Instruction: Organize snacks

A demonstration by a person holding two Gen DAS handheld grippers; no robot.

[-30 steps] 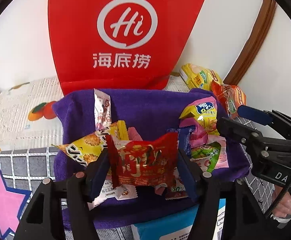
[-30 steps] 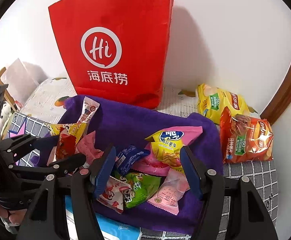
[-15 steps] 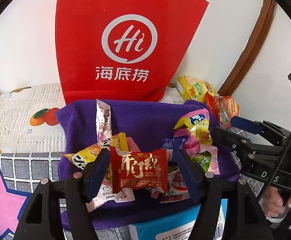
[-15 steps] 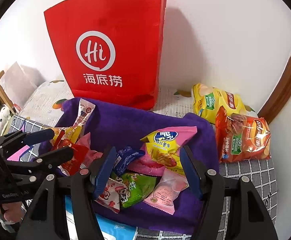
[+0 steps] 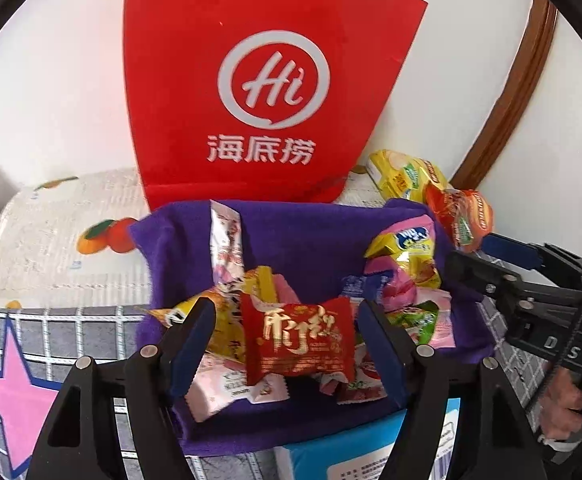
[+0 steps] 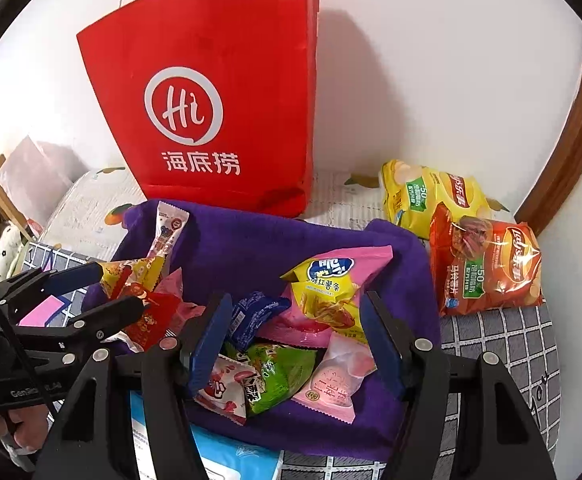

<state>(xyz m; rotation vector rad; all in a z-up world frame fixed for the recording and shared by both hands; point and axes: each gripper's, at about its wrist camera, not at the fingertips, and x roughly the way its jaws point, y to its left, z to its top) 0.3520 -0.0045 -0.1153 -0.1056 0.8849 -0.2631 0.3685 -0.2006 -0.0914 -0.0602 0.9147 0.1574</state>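
Note:
Several small snack packets lie on a purple cloth [image 5: 303, 240] in front of a tall red paper bag [image 5: 259, 92]. My left gripper [image 5: 287, 340] is open; a red packet with gold characters [image 5: 297, 340] sits between its jaws, apart from both pads. In the right wrist view the left gripper [image 6: 103, 292] is at the left, over the red packet [image 6: 151, 316]. My right gripper [image 6: 295, 340] is open and empty above a pink-and-yellow packet [image 6: 327, 296], a green packet [image 6: 279, 368] and a pale pink packet [image 6: 339, 376]. The bag [image 6: 219, 100] stands behind.
Two crisp bags, yellow [image 6: 427, 196] and orange [image 6: 487, 264], lie right of the cloth near the wall. A blue-and-white box [image 5: 367, 448] sits at the cloth's front edge. A curved wooden frame [image 5: 511, 92] rises at the right. A pink star mat [image 5: 15, 396] is at the left.
The left gripper has opened and drawn back slightly; the red packet it squeezed now sits loose between the jaws. The right gripper has barely moved.

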